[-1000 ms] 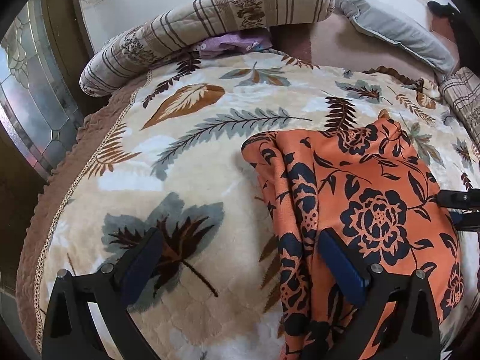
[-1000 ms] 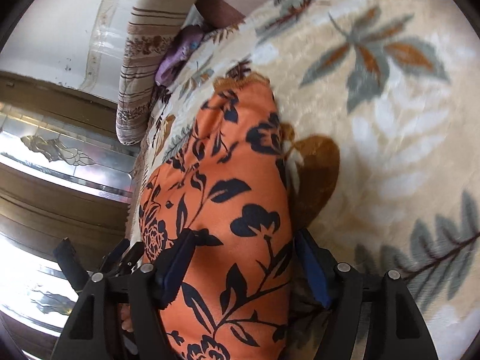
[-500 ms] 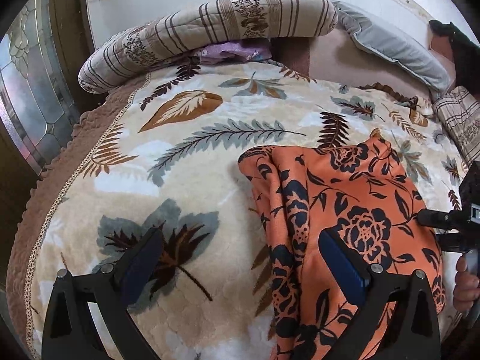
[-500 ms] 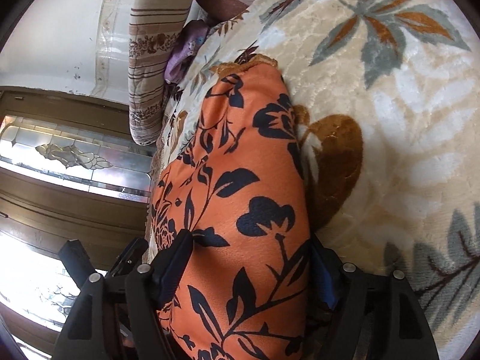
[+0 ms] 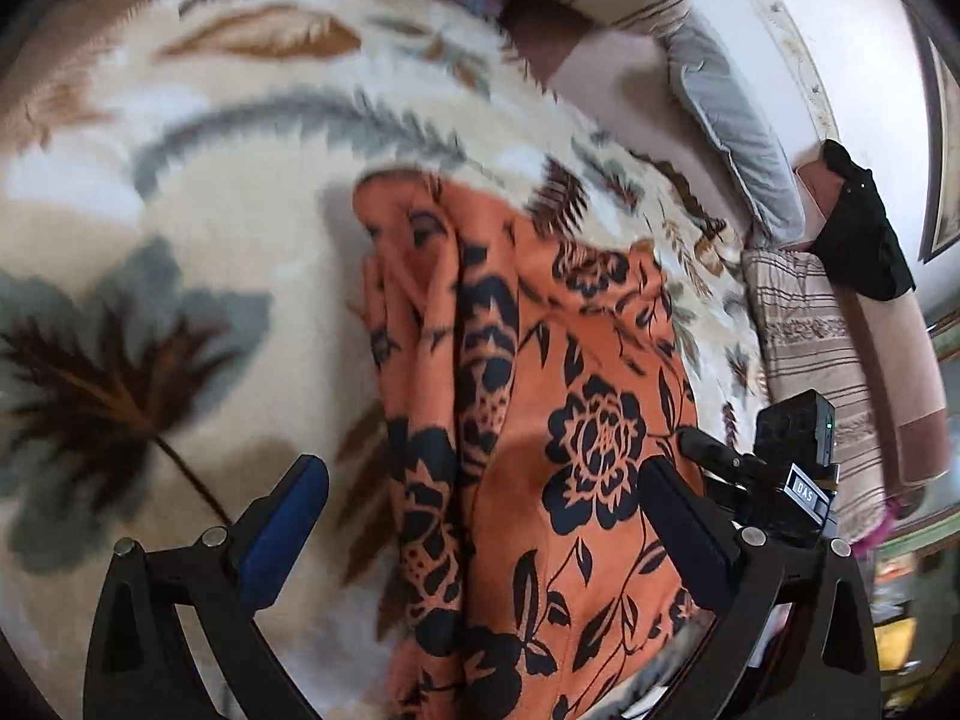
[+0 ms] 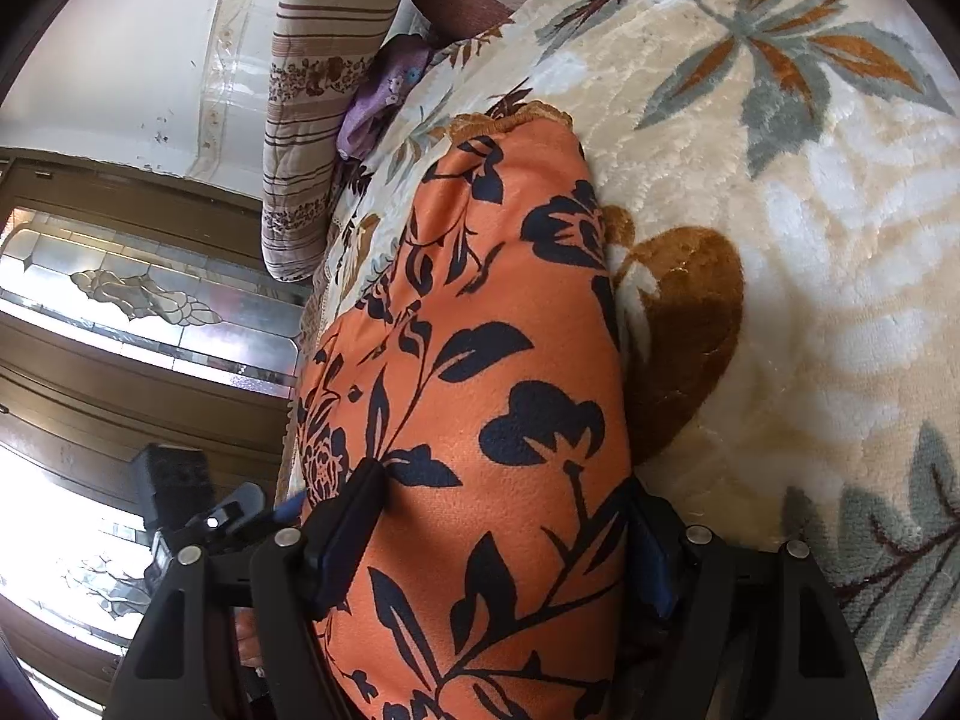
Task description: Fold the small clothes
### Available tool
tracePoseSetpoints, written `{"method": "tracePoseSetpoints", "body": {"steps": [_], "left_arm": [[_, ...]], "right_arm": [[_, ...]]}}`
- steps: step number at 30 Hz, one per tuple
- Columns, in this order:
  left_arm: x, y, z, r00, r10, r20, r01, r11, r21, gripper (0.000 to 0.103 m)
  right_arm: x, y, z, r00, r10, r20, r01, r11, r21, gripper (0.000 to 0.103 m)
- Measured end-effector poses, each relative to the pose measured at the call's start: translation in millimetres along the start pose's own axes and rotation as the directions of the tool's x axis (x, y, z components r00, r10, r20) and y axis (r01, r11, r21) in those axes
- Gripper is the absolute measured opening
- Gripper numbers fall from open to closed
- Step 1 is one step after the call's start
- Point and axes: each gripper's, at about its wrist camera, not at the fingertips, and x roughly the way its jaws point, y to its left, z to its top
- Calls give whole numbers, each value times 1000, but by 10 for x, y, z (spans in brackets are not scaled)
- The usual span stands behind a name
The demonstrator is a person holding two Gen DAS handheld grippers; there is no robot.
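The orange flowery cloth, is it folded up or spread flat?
Folded. The orange cloth lies as a narrow bundle on the leaf-print blanket, with doubled layers bunched along its left edge.

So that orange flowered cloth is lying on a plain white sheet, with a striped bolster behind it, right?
Not quite. The orange flowered cloth lies on a cream blanket patterned with leaves, not a plain white sheet; the right wrist view shows this. The striped bolster is indeed behind it.
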Motion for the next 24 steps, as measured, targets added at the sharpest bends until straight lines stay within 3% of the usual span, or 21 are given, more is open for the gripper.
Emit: {"method": "tracePoseSetpoints", "body": {"steps": [6,10,12,14,19,24], "left_arm": [[233,-91,-41,993,-89,-77,90,996,8,103],[254,-134,-61,990,-122,-73,124,992,22,100],[260,-143,-52,991,-114,-63,116,993,24,88],[268,-153,-57,996,-66,-53,68,997,39,64],[211,-185,-54,999,-46,-19,46,998,43,50],[174,-357,-69,997,-71,15,70,995,76,42]], "right_arm": [[2,19,-28,1000,-6,14,6,1000,-8,76],[1,32,-54,1000,-17,26,17,1000,-13,72],[-13,30,-69,999,-20,32,20,1000,-11,67],[-24,54,-78,999,-29,39,29,999,-19,61],[-120,205,-67,995,-60,80,66,994,-84,48],[-353,346,-58,986,-78,147,100,983,-152,43]]}}
